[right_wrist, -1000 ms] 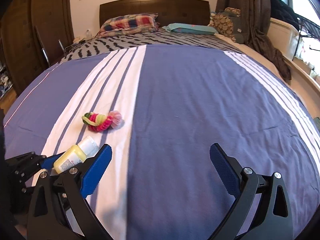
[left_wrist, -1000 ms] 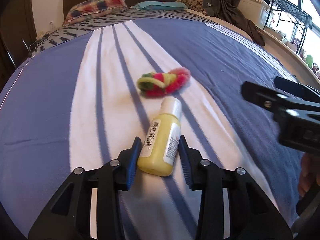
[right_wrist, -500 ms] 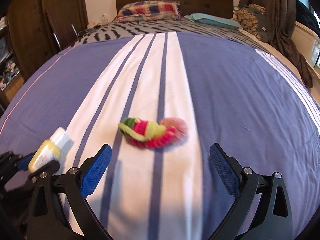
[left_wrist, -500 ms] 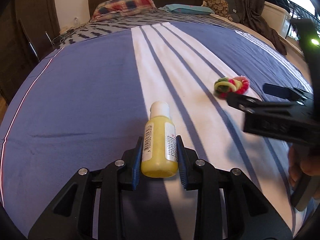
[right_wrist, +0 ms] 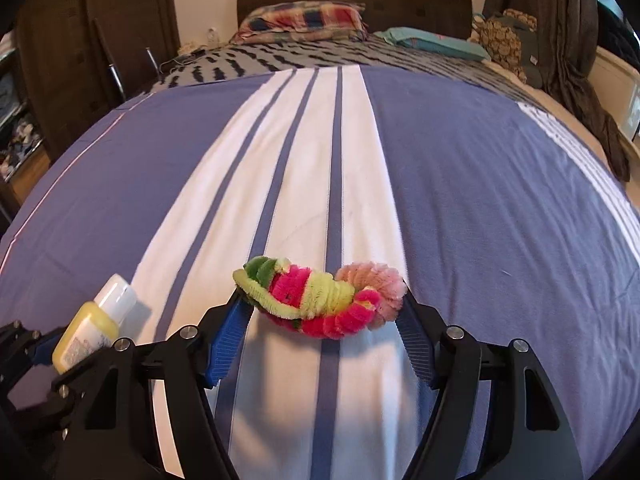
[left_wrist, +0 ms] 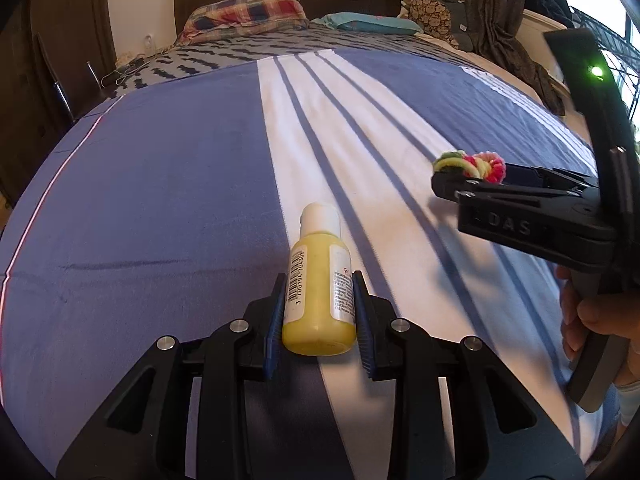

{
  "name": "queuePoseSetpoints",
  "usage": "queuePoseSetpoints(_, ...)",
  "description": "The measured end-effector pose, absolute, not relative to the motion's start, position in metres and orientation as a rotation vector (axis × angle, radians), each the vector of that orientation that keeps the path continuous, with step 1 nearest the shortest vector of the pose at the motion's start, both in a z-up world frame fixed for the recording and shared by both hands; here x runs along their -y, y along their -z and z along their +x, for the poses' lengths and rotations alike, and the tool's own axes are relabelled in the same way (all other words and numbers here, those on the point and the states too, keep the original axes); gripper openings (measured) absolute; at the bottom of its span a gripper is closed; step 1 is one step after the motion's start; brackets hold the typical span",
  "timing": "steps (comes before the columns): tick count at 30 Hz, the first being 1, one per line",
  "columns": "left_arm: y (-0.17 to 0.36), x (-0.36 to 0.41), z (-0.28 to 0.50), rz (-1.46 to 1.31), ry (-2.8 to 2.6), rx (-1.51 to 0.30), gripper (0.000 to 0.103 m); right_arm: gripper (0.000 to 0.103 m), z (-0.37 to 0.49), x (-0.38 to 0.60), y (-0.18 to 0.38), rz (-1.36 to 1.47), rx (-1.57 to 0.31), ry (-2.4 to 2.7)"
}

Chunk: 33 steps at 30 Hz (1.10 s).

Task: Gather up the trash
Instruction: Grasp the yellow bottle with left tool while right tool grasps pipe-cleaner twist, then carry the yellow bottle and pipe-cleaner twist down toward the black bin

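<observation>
Light: daylight from the window (left_wrist: 628,36) at the right edge, blown out to white.
Room: dim along the dark headboard (right_wrist: 352,0) and wardrobe side.
Shadows: soft and dark on the bedspread (right_wrist: 460,168), under both tools.
Glare: green indicator lamp (left_wrist: 597,70) flares.
Distortion: strong fisheye bulge, black corners.
Focus: mostly sharp; slight softness at the edges.
</observation>
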<state>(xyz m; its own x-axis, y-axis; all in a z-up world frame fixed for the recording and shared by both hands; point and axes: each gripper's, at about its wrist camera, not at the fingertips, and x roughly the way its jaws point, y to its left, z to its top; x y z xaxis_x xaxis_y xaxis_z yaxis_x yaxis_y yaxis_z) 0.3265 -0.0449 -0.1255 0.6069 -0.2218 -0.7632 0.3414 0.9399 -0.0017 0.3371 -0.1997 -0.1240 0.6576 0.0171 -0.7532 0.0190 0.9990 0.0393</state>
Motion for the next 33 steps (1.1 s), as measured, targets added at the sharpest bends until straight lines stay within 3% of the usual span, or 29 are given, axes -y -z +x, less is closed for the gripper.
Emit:
queuePoseSetpoints(17,0.08,0.042,0.171,0.125,0.374,-0.761,0.029,0.07,0.144,0.198,0.048,-0.021,-0.664,0.001)
queuePoseSetpoints(33,0.087,0.034,0.035,0.072,0.455,-0.716,0.029,0.071,-0.003,0.184,0.064,0.007,-0.637,-0.101)
